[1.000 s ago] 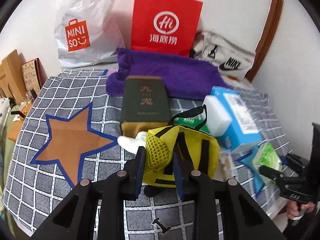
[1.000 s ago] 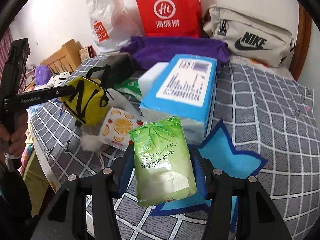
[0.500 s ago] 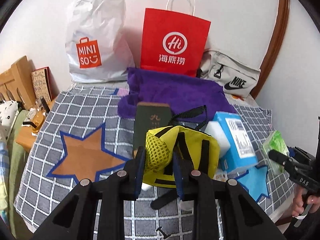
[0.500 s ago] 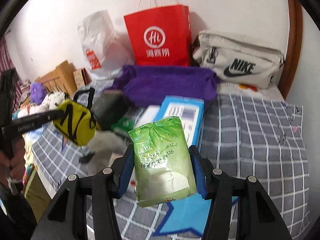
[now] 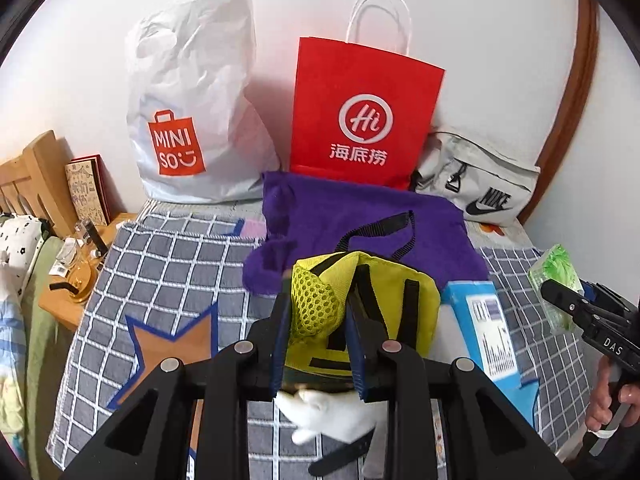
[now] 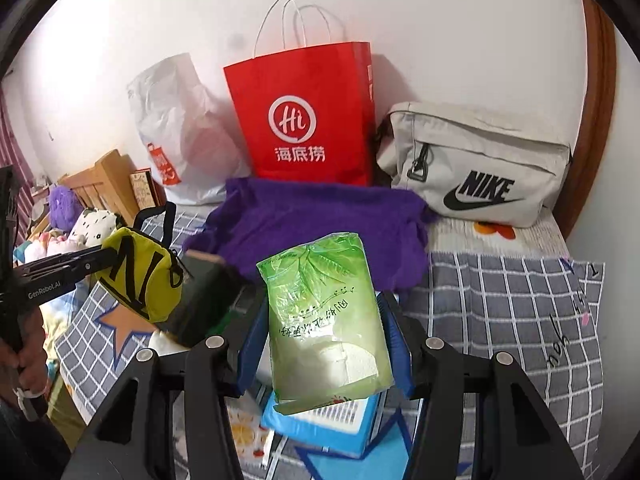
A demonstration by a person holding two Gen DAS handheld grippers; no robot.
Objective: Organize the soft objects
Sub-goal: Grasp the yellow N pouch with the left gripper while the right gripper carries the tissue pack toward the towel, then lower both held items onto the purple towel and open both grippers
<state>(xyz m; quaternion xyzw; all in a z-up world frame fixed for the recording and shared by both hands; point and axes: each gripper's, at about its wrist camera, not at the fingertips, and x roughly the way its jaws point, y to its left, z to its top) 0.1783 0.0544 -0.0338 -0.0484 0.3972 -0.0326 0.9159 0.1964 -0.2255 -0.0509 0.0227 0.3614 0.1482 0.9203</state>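
Left wrist cam: left gripper (image 5: 318, 330) pinched narrow on yellow pouch (image 5: 364, 312), lifted off checked bedspread (image 5: 168, 264). Right gripper (image 6: 322, 344) sat mid-width, clamped on green tissue pack (image 6: 324, 324), held above blue tissue box (image 6: 320, 426).

both grippers (image 5: 316, 344) (image 6: 324, 344) are black with blue finger pads (image 5: 280, 336) and silver screws. white lettering marks their sides.

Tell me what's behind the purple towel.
Behind the purple towel stand a red paper bag, a white Miniso bag and a Nike bag; their bases are partly hidden.
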